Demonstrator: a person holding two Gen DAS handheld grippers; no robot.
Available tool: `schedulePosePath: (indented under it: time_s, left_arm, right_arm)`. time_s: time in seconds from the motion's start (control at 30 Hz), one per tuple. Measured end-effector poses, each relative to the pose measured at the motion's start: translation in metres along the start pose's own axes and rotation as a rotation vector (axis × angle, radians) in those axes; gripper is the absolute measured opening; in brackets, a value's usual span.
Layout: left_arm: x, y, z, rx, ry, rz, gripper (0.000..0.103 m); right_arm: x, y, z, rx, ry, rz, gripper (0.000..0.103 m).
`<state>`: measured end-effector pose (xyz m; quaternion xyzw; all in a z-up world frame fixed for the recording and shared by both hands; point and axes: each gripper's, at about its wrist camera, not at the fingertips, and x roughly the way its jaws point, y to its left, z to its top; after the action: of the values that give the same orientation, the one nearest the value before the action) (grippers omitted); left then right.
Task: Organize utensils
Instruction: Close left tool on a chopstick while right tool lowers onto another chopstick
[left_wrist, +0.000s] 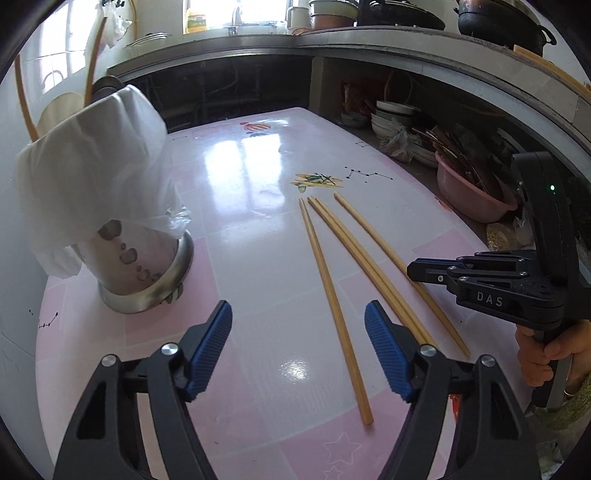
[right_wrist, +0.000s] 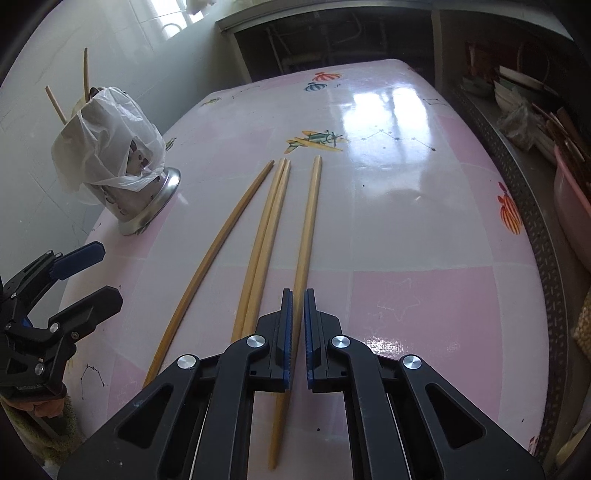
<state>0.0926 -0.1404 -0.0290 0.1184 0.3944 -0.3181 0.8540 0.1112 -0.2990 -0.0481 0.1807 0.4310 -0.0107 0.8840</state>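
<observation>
Chopsticks lie flat on the glossy pink surface (right_wrist: 424, 295), four of them, roughly parallel, to the right of the steel utensil holder (right_wrist: 147, 199). Farthest from the holder is the rightmost chopstick (right_wrist: 309, 221); next toward it comes the middle pair (right_wrist: 271, 221), touching along their length, and nearest the holder is the left chopstick (right_wrist: 225, 232), set slightly apart. Standing on the same surface, the holder has a white plastic bag (left_wrist: 96, 162) draped over its top, and two more sticks (left_wrist: 92, 62) poke up from it.

Above the near end of the rightmost chopstick hovers the right claw (right_wrist: 298, 332), its blue pads almost together with a thin gap between them; whether it touches the stick I cannot tell. Between the holder and the chopsticks, the left claw (left_wrist: 298, 350) hangs over the surface with its pads spread wide and nothing between them. Beyond the surface's far edge, a low shelf holds stacked bowls (left_wrist: 391, 118) and a pink basin (left_wrist: 472, 192).
</observation>
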Motion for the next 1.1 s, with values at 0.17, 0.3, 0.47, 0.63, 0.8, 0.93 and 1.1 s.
schedulePosePath:
  time_s: [0.17,0.3,0.47,0.63,0.8,0.93,1.1]
  left_arm:
    - [0.026,-0.009,0.004,0.005,0.076,-0.001,0.043]
    - [0.042,-0.014,0.003,0.024,0.125,0.029,0.025]
    - [0.047,-0.011,0.002,0.013,0.141,0.064,0.010]
    - [0.047,-0.006,0.002,-0.016,0.145,0.085,0.000]
    - [0.042,0.001,-0.001,-0.062,0.157,0.058,0.000]
    - [0.036,0.004,0.000,-0.100,0.149,0.008,0.000]
    - [0.037,-0.009,0.004,-0.065,0.153,0.000,0.014]
  right_arm:
    - [-0.003,-0.007,-0.003,0.030,-0.006,0.018,0.004]
    - [-0.002,-0.009,-0.004,0.044,0.004,0.036,0.004]
    - [-0.001,-0.011,-0.005,0.052,-0.001,0.047,0.004]
    - [-0.001,-0.012,-0.005,0.064,0.003,0.058,0.004]
    - [-0.003,-0.015,-0.007,0.081,0.013,0.076,0.004]
    - [-0.006,-0.014,-0.011,0.084,0.019,0.070,0.004]
    - [-0.009,-0.015,-0.016,0.088,0.025,0.064,0.004]
